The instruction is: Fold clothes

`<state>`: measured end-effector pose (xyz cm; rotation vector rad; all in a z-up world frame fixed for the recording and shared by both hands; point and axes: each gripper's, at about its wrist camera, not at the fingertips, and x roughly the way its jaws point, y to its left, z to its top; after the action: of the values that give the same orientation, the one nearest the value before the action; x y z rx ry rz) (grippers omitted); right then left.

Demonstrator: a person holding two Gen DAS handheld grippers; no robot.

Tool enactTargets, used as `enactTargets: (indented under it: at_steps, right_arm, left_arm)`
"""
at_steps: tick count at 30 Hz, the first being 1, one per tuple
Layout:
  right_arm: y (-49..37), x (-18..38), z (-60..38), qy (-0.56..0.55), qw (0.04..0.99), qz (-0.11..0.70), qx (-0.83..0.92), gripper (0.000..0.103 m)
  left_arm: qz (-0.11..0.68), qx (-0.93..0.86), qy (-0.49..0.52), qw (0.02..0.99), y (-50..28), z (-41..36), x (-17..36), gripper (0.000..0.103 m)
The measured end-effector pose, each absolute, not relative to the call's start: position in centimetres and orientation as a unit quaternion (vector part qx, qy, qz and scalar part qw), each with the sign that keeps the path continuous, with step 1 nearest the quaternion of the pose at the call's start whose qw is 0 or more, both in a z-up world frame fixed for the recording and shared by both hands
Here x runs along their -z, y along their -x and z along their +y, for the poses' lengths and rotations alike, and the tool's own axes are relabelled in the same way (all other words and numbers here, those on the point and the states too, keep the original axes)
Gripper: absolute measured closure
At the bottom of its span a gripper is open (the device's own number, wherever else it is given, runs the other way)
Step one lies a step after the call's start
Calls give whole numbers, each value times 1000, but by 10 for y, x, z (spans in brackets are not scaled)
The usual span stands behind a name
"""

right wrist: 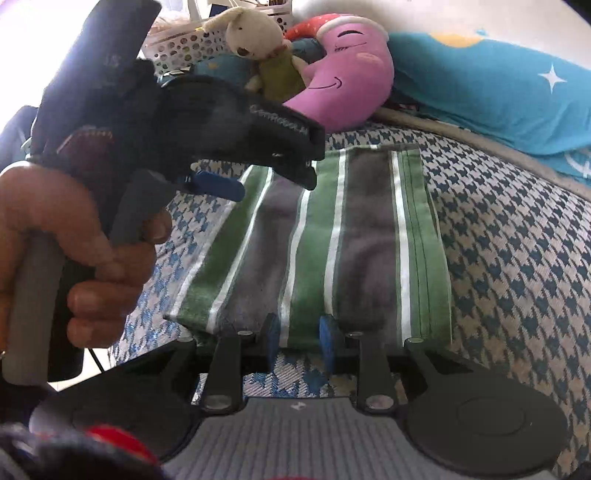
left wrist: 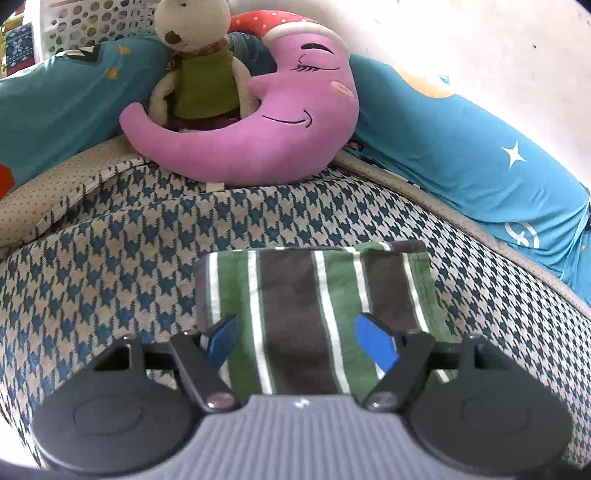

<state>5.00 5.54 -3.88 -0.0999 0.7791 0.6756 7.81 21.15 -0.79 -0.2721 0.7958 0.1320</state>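
Observation:
A folded garment (left wrist: 314, 306) with green, grey and white stripes lies flat on the houndstooth bed cover (left wrist: 110, 277). My left gripper (left wrist: 299, 339) hovers over its near part, jaws wide open, nothing between the blue pads. In the right wrist view the same garment (right wrist: 332, 240) stretches away from me. My right gripper (right wrist: 299, 336) sits at the garment's near edge with its fingers a small gap apart; the cloth there lies flat and unpinched. A hand (right wrist: 74, 251) holds the left tool above the garment's far left corner, one blue finger (right wrist: 221, 186) showing.
A pink moon cushion (left wrist: 258, 122) and a plush rabbit (left wrist: 199, 66) rest at the head of the bed, flanked by teal pillows (left wrist: 461, 147). A white perforated basket (left wrist: 92, 18) stands behind them. Bed cover (right wrist: 517, 277) spreads to the right of the garment.

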Motion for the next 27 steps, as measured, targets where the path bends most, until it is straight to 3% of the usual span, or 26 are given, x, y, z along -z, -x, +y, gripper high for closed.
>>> enactTargets:
  at_steps: [19, 27]
  right_arm:
    - [-57, 15, 44, 23, 882, 345, -319, 77]
    - [-71, 26, 39, 15, 884, 370, -286, 77]
  left_arm:
    - [398, -71, 112, 908, -113, 198, 12, 26]
    - [405, -75, 99, 906, -125, 196, 17, 25]
